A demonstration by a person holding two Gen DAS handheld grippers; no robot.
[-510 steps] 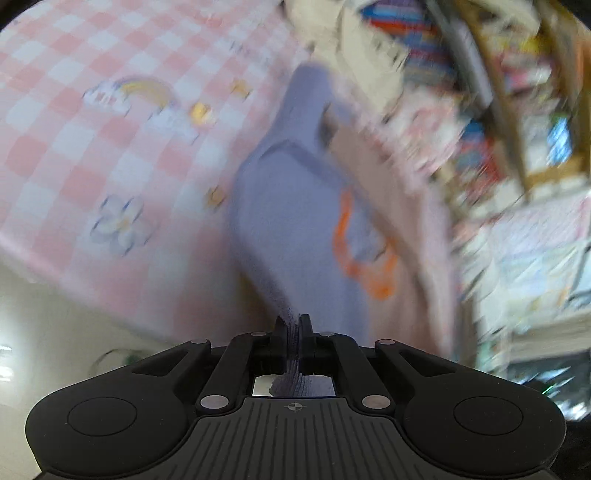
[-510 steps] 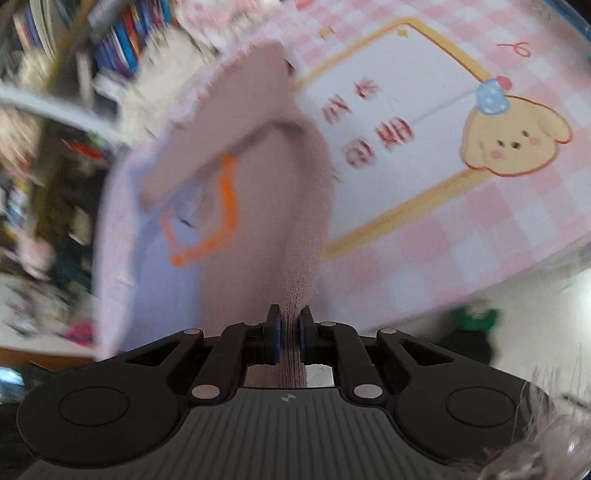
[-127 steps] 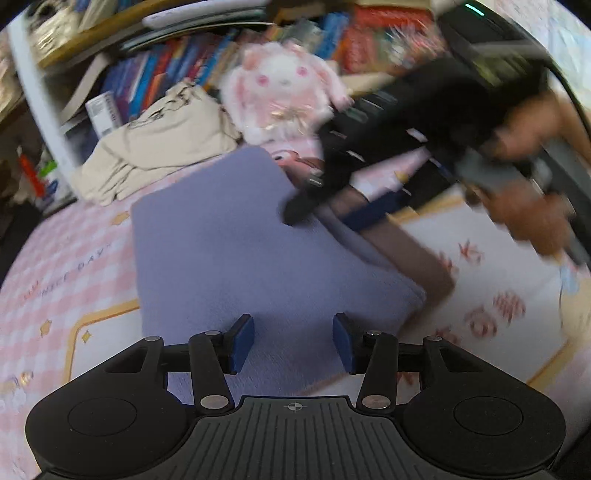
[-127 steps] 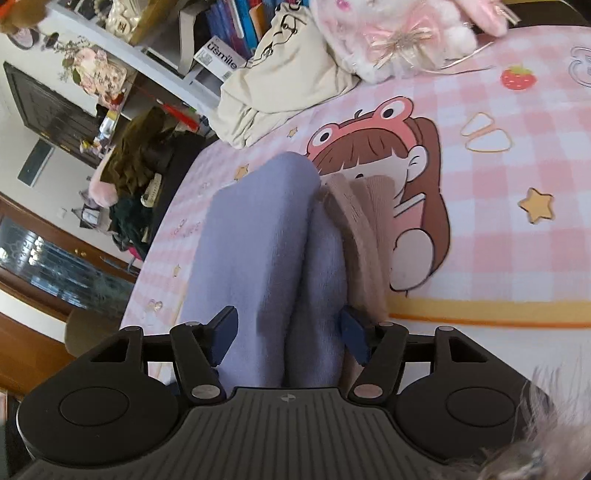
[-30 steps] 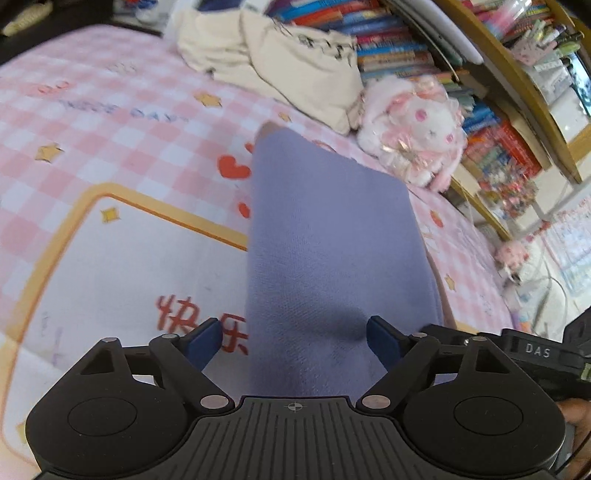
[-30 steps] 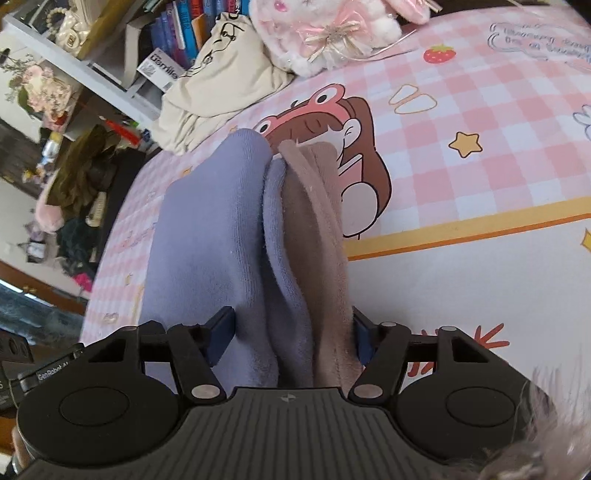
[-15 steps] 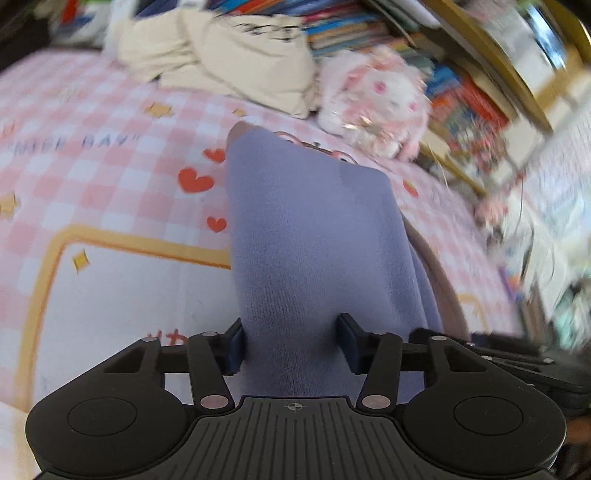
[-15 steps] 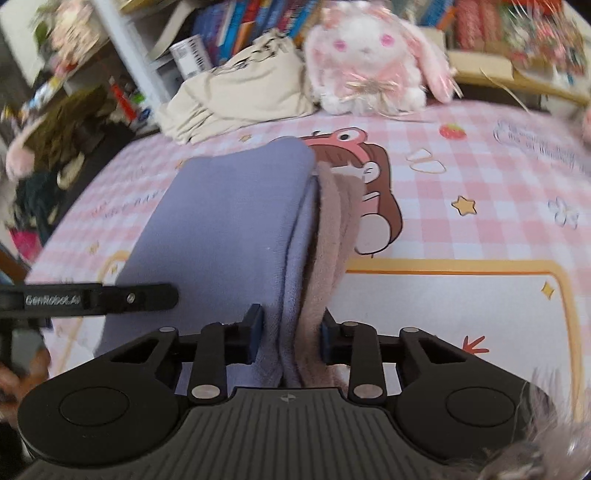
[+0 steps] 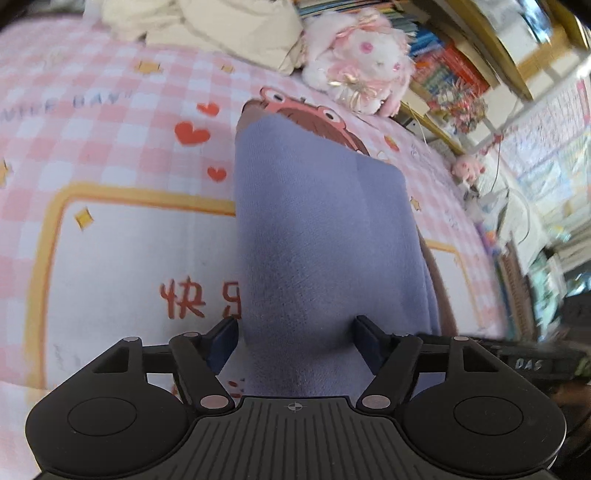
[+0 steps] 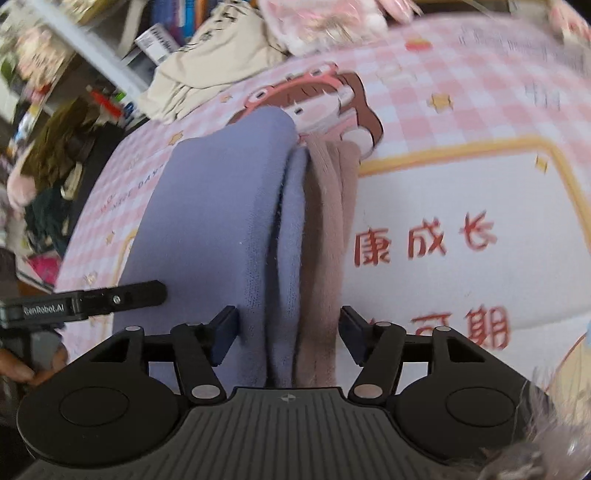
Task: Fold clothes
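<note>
Pretty tight up close: the folded lavender sweater (image 9: 325,236) fills the gap between the left gripper (image 9: 295,341) fingers as its jaws open. Same for the right gripper (image 10: 288,332). Open checkered blanket (image 9: 110,240) lies to the left gripper's left. Ahead, a plush bunny (image 9: 362,62) and cream garment pile (image 9: 207,22) block the far edge.

We look down steeply from each wrist, close over the folded lavender garment (image 9: 325,240) on the pink checked cloth (image 9: 110,122). Our left view faces toward the bookshelf (image 9: 454,55); both views share the garment, the plush rabbit (image 9: 362,55) and the cream bag (image 10: 210,59).
</note>
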